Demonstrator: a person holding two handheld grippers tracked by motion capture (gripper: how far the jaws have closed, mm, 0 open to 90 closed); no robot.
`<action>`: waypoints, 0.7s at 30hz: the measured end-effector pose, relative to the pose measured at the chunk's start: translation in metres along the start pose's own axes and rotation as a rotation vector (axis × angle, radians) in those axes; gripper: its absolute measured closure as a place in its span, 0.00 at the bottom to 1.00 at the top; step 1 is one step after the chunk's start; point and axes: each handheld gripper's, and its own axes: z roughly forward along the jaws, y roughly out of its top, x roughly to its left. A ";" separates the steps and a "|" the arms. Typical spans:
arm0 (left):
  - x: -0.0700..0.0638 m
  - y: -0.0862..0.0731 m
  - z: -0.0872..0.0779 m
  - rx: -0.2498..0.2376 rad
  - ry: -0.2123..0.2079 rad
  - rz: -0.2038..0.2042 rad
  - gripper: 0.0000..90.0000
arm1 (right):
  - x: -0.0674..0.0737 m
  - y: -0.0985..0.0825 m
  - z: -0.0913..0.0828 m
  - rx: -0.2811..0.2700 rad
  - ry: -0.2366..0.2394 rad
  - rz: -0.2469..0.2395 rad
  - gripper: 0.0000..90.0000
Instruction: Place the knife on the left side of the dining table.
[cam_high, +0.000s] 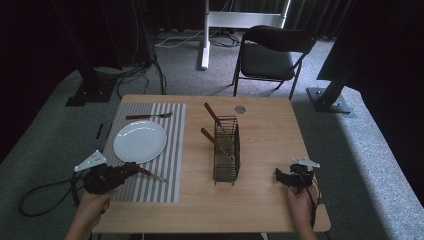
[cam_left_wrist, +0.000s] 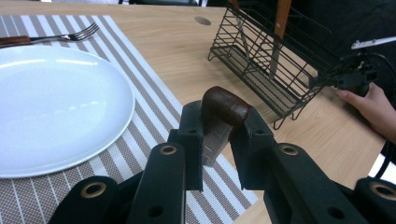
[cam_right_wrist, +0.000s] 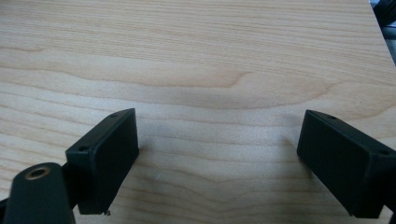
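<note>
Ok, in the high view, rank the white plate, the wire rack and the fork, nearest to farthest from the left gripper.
From the left gripper:
1. White plate, just beyond it on the striped mat.
2. Fork, behind the plate at the mat's far end.
3. Wire rack, to the right, mid-table.

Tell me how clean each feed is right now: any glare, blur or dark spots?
High view: dim, edges black, light wooden table readable. Left gripper view: glare streaks on the round white plate; the brown-handled knife in the left tool is soft, very close. Right gripper view: evenly lit, the right tool casts faint shadows.
</note>
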 end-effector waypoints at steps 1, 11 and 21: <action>0.000 0.000 0.000 0.000 0.000 0.000 0.83 | 0.000 0.000 0.000 0.000 0.000 0.000 0.13; 0.013 -0.008 -0.006 0.016 0.006 -0.099 0.83 | 0.000 0.000 0.000 0.000 0.000 0.000 0.13; 0.029 -0.025 -0.012 0.020 0.053 -0.185 0.83 | 0.000 0.000 0.000 0.000 0.000 0.000 0.13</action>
